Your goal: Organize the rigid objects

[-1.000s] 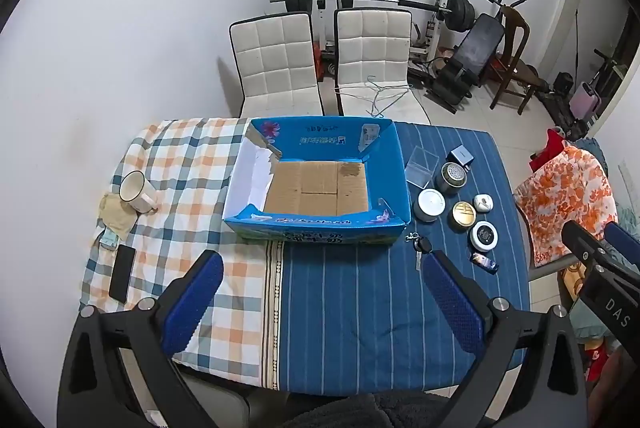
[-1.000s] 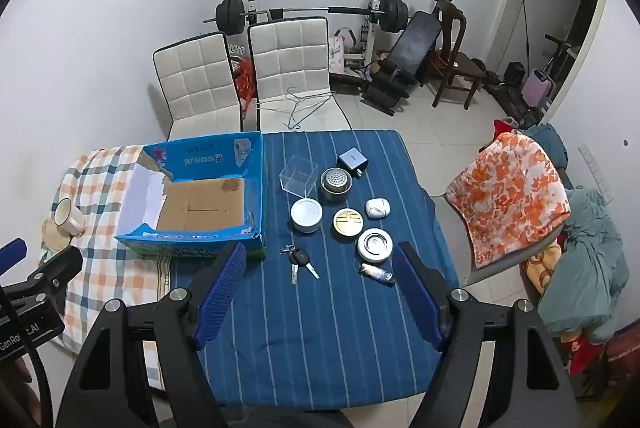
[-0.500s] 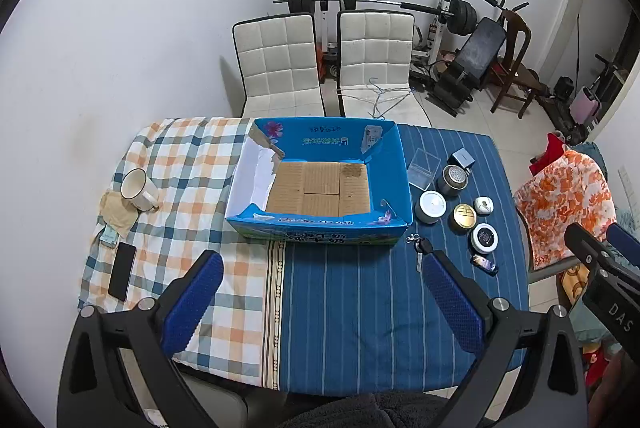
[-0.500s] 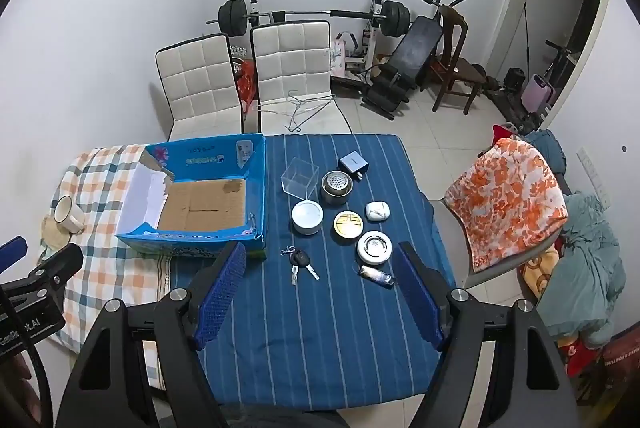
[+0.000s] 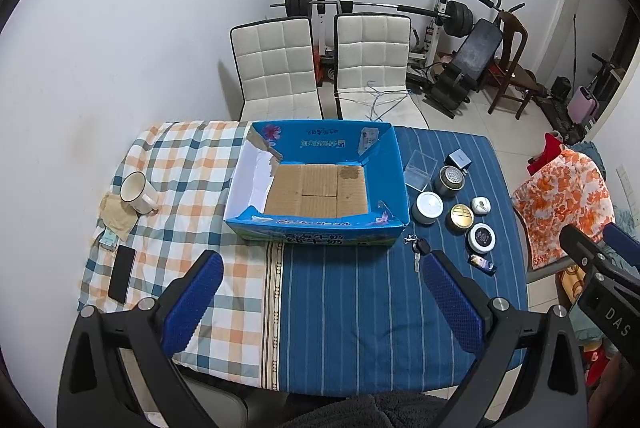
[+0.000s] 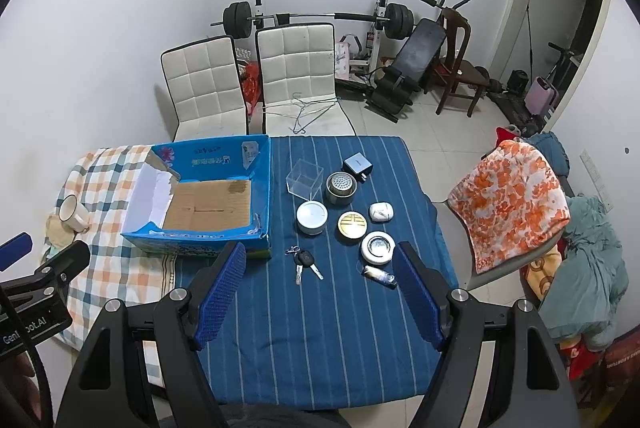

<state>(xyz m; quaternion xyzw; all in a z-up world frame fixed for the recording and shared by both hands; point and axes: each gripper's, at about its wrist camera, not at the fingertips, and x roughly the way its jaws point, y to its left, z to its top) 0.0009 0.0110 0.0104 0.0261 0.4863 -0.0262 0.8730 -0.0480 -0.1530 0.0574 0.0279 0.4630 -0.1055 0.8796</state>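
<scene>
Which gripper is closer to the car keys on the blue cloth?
Right, probably. The right gripper hangs open over the keys, which lie between its fingers. The left gripper hangs open too, with the keys by its right finger.

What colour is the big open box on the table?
The cardboard box is bright blue outside, brown inside; clearest in the left wrist view.

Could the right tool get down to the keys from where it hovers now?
Probably yes. The right tool hangs open and holds nothing, with the keys lying flat on bare striped cloth just ahead of it. The blue box and the small lighter sit apart from them.
</scene>
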